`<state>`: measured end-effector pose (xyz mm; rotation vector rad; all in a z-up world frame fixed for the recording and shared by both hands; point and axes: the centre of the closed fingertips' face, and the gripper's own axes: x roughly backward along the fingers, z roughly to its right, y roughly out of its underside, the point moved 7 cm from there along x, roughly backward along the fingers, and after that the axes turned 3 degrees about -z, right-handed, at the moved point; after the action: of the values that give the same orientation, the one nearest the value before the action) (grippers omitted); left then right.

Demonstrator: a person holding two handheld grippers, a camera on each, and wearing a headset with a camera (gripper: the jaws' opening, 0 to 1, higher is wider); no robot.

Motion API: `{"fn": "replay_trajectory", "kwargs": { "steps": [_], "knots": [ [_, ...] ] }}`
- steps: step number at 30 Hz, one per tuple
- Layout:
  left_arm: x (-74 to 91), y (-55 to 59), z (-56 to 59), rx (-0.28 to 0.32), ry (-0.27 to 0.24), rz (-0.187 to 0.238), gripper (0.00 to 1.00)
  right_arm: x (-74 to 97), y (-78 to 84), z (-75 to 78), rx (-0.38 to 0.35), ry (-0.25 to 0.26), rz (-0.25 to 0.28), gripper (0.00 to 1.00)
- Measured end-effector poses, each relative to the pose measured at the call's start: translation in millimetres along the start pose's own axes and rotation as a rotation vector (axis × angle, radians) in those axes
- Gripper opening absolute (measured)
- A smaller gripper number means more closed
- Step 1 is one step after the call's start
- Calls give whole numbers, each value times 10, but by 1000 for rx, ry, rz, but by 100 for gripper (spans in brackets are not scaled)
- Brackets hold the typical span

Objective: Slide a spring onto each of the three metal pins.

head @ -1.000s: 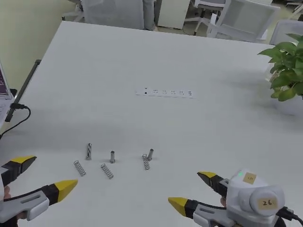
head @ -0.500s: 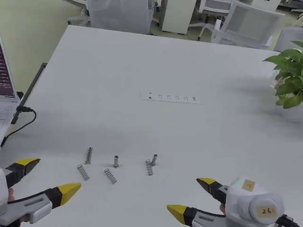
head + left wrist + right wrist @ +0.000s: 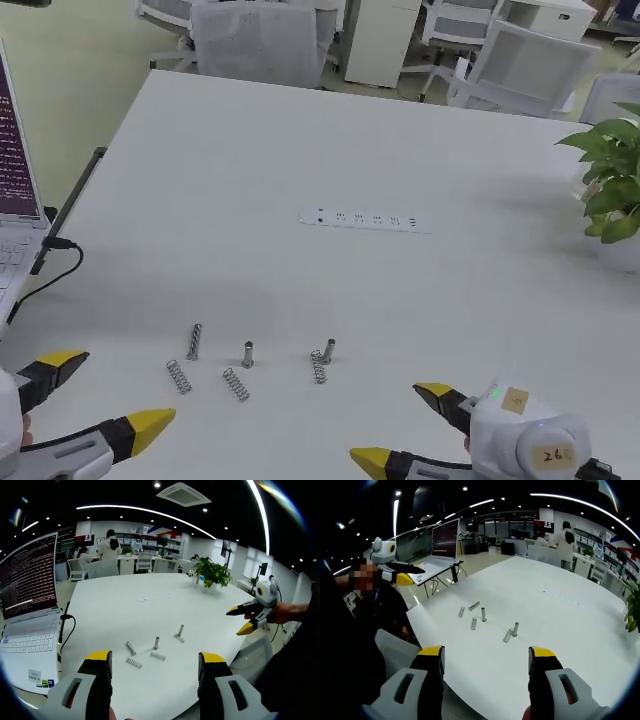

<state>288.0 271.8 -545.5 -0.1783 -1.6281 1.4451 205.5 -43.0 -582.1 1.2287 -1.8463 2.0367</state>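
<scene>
Left gripper point(image 3: 155, 658): yellow-tipped jaws wide apart, holding nothing. White table point(image 3: 115, 610) beyond.

Lying pin point(image 3: 130, 648); middle pin point(image 3: 156, 642) and far pin point(image 3: 180, 629), both upright.

Loose springs: near spring point(image 3: 133, 662), middle spring point(image 3: 158, 655), far spring point(image 3: 178, 638) just beside the far pin.

Right gripper point(image 3: 233, 623): jaws apart, hand-held at right.

Open laptop point(image 3: 30, 595) at left.

Potted plant point(image 3: 212, 572) at the far edge.

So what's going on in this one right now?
A person holds the left gripper and right gripper, both open and empty, at the near edge of the table. Three springs lie loose beside three metal pins, two standing, one lying. No spring is on a pin yet.
</scene>
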Motion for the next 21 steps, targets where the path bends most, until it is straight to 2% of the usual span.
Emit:
{"fn": "replay_trajectory", "kwargs": {
  "steps": [9,21],
  "knots": [
    [-34,25,-58,-3,6,-11,66,-13,-18,12,-1,3,0,67],
    [-130,-36,-123,-9,21,-11,65,12,15,25,-14,20,-14,67]
  ]
}}
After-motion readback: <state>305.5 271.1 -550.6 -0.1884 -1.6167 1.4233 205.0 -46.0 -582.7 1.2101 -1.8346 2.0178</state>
